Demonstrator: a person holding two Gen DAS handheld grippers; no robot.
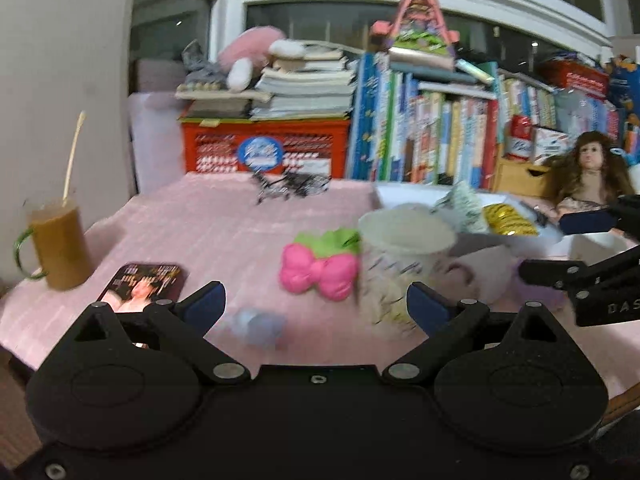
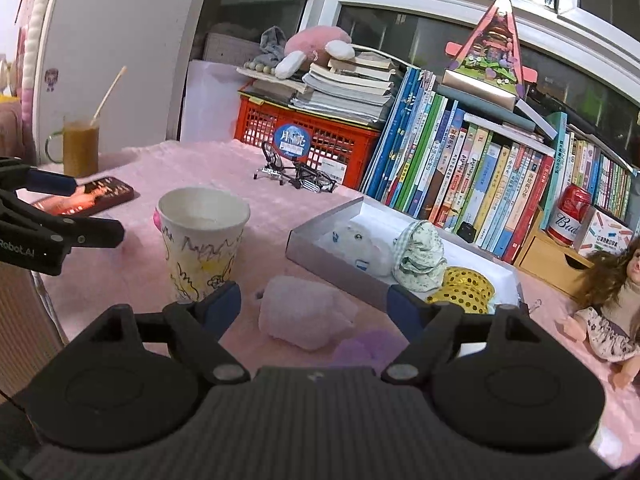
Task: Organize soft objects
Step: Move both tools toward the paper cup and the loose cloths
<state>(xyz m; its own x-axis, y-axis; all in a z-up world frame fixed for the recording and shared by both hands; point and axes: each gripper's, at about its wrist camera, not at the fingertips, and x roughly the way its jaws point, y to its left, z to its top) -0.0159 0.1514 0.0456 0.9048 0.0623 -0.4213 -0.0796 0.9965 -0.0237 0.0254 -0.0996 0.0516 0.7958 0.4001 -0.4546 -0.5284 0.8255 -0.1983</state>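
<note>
Both grippers closing in on loose soft toys, nothing picked up yet.
Right gripper [image 2: 314, 306] jaws spread, empty, w/ pale plush [image 2: 306, 316] just ahead; left gripper [image 1: 316, 304] spread too, near pink bow [image 1: 318, 272]. Next, I'd say: pinch plush, drop in white box [image 2: 324, 258].

The table cover [image 2: 192, 160] is pale pink. The paper cup [image 2: 202, 240] is white with yellow and black scribbled drawings. Left of it, the bow toy [image 1: 318, 274] is bright pink with a green part behind. The near plush [image 2: 304, 316] is pale pink, and the box [image 2: 320, 256] is white-grey. In it lie a white toy [image 2: 356, 246], a green-patterned white cloth [image 2: 420, 258] and a yellow one with dark dots [image 2: 464, 286]. The far crate [image 2: 332, 144] is red, and both grippers have blue pads [image 2: 222, 306].
</note>
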